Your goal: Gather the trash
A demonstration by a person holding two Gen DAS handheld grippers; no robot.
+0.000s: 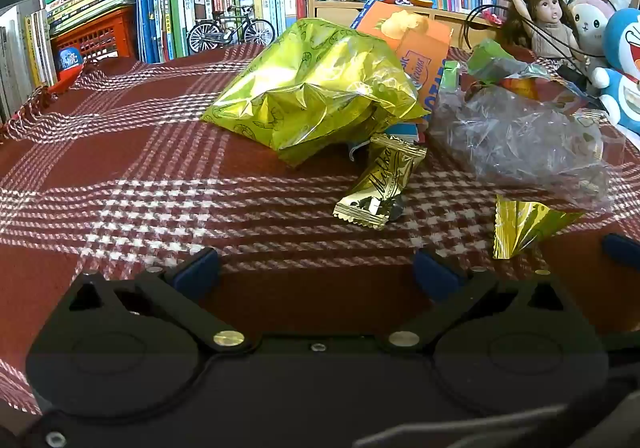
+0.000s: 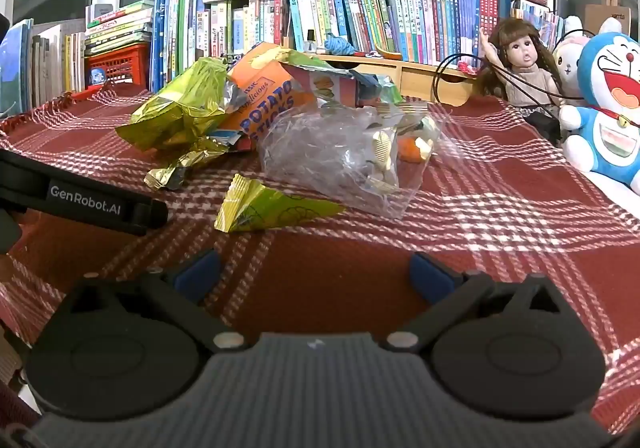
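Trash lies uncollected on my tablecloth (image 1: 120, 175): green foil bag (image 1: 316, 87), gold wrapper (image 1: 380, 183), clear plastic bag (image 2: 340, 151). Left gripper (image 1: 316, 272) and right gripper (image 2: 314, 272) gape wide, empty.

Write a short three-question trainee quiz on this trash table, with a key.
1. True or false: the left gripper holds a wrapper.
2. Which item lies nearest the right gripper? A) the small green-gold torn wrapper B) the doll C) the orange potato sticks box
3. Fill in: the clear plastic bag rests on a red checked ____.

Key: 1 false, both grippers are open and empty; 2 A; 3 tablecloth.
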